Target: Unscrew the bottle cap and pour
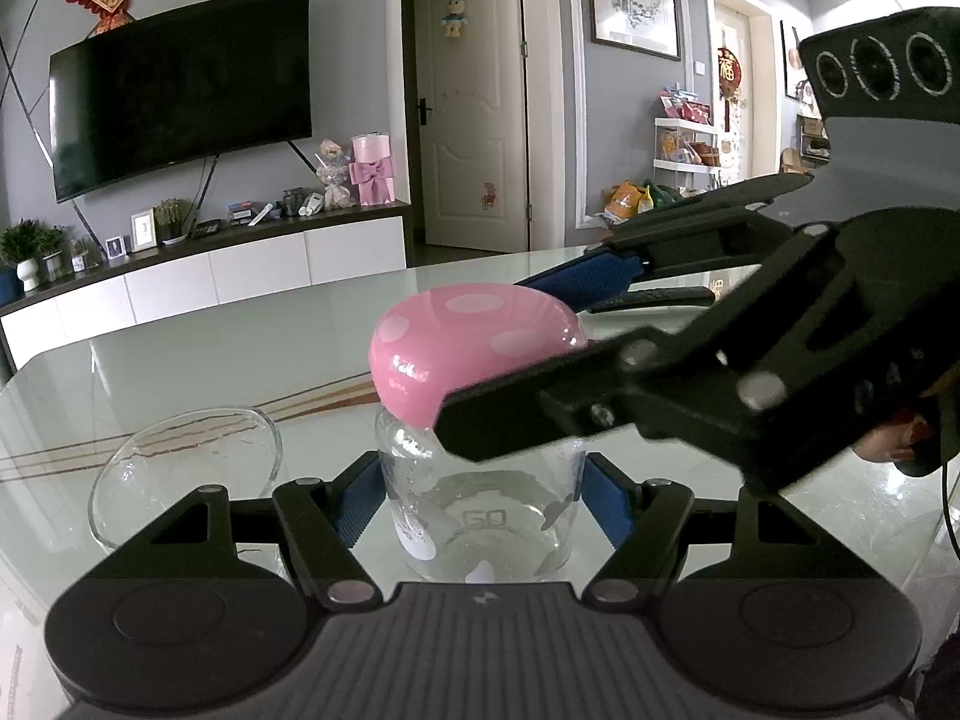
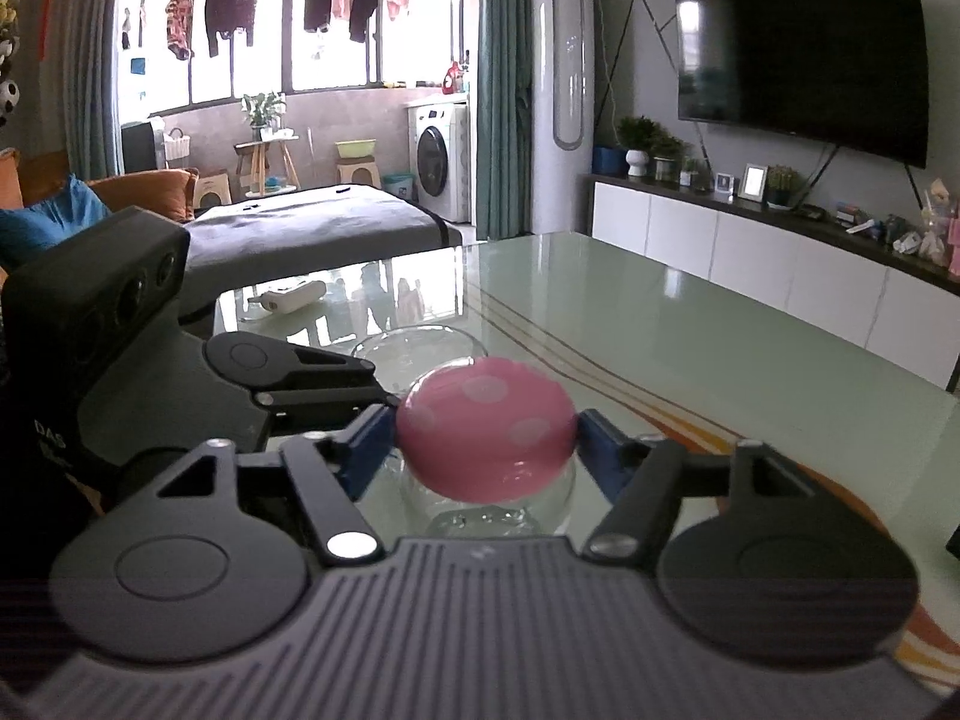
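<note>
one claw steadies the bottle, the other sits around its pink cap

nearest you, your left claw is closed on the clear bottle, its blue pads pressed to the glass on both sides. that grip looks meant to keep the bottle from turning on the slick bench while the cap is worked. the bottle stands upright and looks nearly empty; at most a thin layer of clear liquid at the bottom, and you cannot be sure of that through the glass.

above it, your right claw comes in from the right and brackets the pink spotted cap. its pads sit right at the cap's sides, but the jaws are partly open and whether they press on it cannot be told. my guess is a re-grip between twists, with the cap resting on the bottle's neck, not yet lifted off.

just to the left of the bottle stands a glass bowl, upright and empty apart from a few droplets, close enough for a short pour.
</note>
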Action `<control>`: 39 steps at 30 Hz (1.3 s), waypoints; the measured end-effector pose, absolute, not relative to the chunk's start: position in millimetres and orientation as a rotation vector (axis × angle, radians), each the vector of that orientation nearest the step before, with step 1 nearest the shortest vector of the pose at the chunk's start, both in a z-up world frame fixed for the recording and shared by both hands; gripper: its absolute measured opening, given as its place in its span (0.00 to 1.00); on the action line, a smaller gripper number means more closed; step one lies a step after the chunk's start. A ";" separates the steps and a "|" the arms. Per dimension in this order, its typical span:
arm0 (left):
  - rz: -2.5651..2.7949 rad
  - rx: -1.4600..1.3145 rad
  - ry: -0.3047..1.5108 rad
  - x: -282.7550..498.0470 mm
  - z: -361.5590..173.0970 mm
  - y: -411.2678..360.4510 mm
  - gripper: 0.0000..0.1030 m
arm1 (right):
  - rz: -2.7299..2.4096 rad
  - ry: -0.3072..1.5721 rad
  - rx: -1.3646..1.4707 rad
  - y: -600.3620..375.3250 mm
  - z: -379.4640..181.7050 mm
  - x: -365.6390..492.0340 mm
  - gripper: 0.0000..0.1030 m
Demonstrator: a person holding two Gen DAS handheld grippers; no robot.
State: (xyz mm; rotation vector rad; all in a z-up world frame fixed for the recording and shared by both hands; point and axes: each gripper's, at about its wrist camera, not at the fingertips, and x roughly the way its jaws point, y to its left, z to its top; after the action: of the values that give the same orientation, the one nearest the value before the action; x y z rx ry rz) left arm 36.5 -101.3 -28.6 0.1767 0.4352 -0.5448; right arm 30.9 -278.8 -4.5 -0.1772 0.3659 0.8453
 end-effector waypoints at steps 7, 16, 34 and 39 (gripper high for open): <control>-0.544 0.175 0.433 38.6 -28.6 -102.6 0.72 | 0.682 0.345 -0.131 -271.1 1.3 14.3 0.88; -0.542 0.174 0.434 37.9 -25.7 -104.8 0.72 | 0.524 0.373 -0.148 -250.3 -3.1 -1.3 0.85; -0.548 0.170 0.437 43.8 -21.3 -96.7 0.72 | 0.447 0.369 -0.170 -231.8 -16.1 8.4 0.70; -0.549 0.168 0.438 41.6 -24.2 -98.6 0.72 | 0.458 0.373 -0.167 -231.3 -15.8 8.2 0.64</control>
State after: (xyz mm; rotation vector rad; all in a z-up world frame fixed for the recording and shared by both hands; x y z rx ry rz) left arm 41.6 -98.6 -24.2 0.1678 0.4383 -0.5492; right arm 8.2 -231.3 -15.8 -0.1675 0.3734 0.4581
